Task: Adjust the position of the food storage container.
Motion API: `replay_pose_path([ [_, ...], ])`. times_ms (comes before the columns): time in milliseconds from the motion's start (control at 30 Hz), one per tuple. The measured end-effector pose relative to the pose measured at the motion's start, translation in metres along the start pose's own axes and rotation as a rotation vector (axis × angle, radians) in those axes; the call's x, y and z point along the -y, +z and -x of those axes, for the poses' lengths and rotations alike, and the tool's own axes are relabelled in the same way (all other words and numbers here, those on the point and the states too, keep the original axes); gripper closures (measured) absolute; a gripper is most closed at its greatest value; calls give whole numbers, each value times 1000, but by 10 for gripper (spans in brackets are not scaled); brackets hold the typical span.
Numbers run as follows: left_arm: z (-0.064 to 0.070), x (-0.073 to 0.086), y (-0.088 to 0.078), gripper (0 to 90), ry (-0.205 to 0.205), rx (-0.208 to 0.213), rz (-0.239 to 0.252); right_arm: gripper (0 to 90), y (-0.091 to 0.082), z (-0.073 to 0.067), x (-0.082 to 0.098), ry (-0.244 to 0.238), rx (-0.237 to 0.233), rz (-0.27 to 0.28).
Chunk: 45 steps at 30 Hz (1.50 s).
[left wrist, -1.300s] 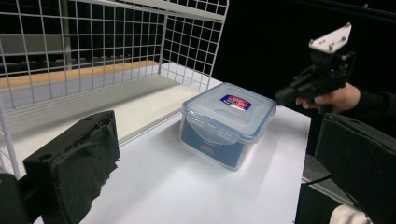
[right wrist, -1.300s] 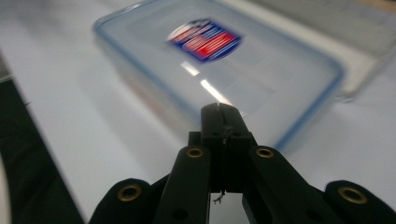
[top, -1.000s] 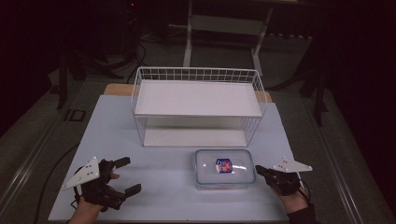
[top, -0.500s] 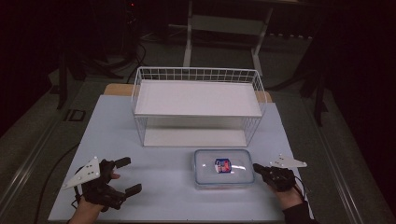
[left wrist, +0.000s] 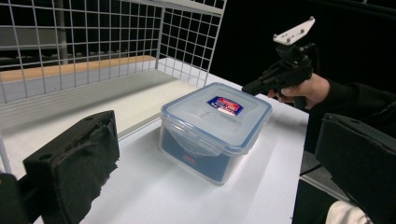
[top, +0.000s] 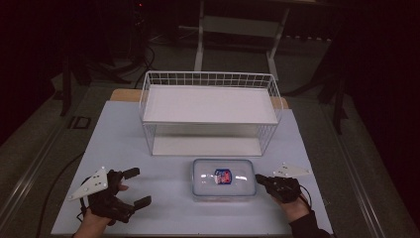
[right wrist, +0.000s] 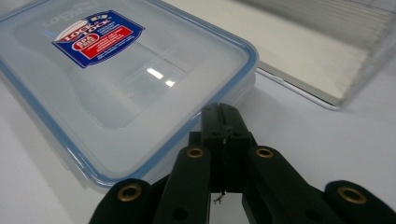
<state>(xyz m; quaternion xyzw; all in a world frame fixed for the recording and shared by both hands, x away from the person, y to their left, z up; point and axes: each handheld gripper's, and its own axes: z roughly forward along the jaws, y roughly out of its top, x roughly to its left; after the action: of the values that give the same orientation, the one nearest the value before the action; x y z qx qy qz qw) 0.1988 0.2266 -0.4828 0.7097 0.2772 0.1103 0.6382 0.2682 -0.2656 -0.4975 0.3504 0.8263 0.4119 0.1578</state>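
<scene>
A clear plastic container (top: 224,179) with a blue-rimmed snap lid sits on the white surface (top: 163,198), just in front of the white wire basket shelf (top: 210,111). The lid is on, all latches down as far as can be seen, and it carries a red and blue label (top: 224,176) near its middle. What lies inside cannot be made out through the lid; in the left gripper view the lower part of the container looks dark blue through the wall.

The wire basket shelf stands at the far middle of the surface, with a flat white board on its upper level and another white board below it; nothing rests on either.

The right claw (top: 258,178) is at the container's right short end, its jaws pressed together with nothing between them. In the right gripper view its tip (right wrist: 225,122) sits just at the lid's blue rim, touching or nearly so; which of the two cannot be told. The left gripper view shows it level with the lid's edge.

The left claw (top: 137,187) rests well apart from the container, at the near left of the surface, its jaws spread wide and holding nothing.
</scene>
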Motion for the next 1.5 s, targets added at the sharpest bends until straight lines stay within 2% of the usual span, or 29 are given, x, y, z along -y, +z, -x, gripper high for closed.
replay_pose_path([
  [400,0,1,1,0,-6,1,2,900,16,-15,-13,-38,-41,-8],
  [767,2,2,4,0,-1,-1,0,900,27,-23,-20,-55,-64,-7],
  [933,2,2,4,0,-4,9,14,899,27,-23,-19,-51,-55,7],
  [1033,2,1,4,0,0,10,-6,888,23,-24,-20,-54,-42,18],
  [1133,0,2,6,0,-7,2,-30,835,14,-25,-23,-47,-39,47],
  [1233,-1,3,9,0,-29,-8,-54,708,6,-26,-26,-33,-49,84],
  [1300,0,3,12,0,-34,-24,-89,557,2,-28,-27,-48,-63,120],
  [1367,1,4,14,0,-50,-36,-108,404,-2,-31,-29,-38,-64,148],
  [1400,1,3,16,0,-68,-20,-115,330,-4,-31,-30,-33,-70,163],
  [1433,1,3,16,0,-68,-20,-115,330,-4,-31,-30,-33,-70,163],
  [1467,2,2,18,0,-72,-23,-120,223,-7,-34,-31,-58,-63,188],
  [1500,3,1,19,0,-81,-27,-120,194,-8,-34,-32,-63,-70,200],
])
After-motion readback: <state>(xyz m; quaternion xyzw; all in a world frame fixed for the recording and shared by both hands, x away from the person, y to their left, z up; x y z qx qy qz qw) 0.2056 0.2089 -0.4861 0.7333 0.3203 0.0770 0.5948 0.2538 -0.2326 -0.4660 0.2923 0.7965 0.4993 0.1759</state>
